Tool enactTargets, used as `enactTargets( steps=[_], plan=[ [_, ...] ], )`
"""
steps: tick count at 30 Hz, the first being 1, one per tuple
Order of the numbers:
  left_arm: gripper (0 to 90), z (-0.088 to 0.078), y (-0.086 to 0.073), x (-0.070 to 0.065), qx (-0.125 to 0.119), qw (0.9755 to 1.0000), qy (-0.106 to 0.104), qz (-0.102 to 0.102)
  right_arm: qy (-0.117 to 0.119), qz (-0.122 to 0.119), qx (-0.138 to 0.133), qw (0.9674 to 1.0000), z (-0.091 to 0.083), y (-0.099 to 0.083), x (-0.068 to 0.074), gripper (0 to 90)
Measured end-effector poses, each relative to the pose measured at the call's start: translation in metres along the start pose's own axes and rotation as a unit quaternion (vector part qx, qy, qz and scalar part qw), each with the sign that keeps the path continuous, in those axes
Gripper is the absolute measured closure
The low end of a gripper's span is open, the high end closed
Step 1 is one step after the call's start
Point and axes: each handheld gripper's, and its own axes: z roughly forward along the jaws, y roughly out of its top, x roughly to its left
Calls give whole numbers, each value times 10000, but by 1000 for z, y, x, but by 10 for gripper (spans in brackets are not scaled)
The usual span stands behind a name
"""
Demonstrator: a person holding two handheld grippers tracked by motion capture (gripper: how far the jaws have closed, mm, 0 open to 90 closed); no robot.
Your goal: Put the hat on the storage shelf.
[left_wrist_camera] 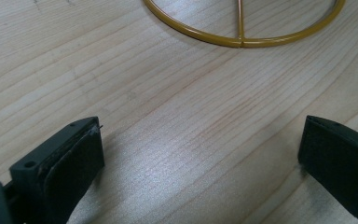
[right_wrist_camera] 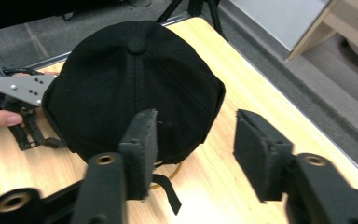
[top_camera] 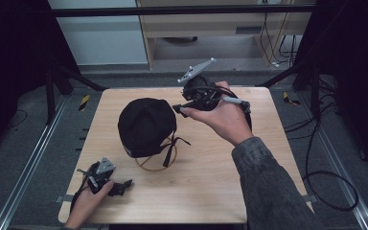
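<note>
Black cap (top_camera: 146, 125) on wire stand (top_camera: 156, 160) just left of right gripper (top_camera: 178, 109) — jaws spread, nothing between — on wooden table (top_camera: 211, 182), grey floor (top_camera: 33, 143) around.

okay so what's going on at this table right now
A person works at a wooden table with a gripper in each hand. A black cap sits on a yellow wire stand mid-table. The right gripper hangs open just beside the cap, nothing between its jaws. The left gripper rests open near the table's front edge.
</note>
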Motion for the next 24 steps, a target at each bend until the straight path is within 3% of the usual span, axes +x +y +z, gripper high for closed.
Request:
enactTargets(
  steps=[8, 18, 24],
  plan=[
    [0, 0, 0, 0, 0, 10000, -1, 1, -119, 24, -39, 9999, -8, -6, 0, 358],
    [0, 0, 0, 0, -1, 10000, -1, -2, -472, 176, -40, 9987, -15, -22, -8, 123],
    [0, 0, 0, 0, -1, 10000, 0, -1, -538, 173, -40, 9984, -18, -32, -12, 92]
  ],
)
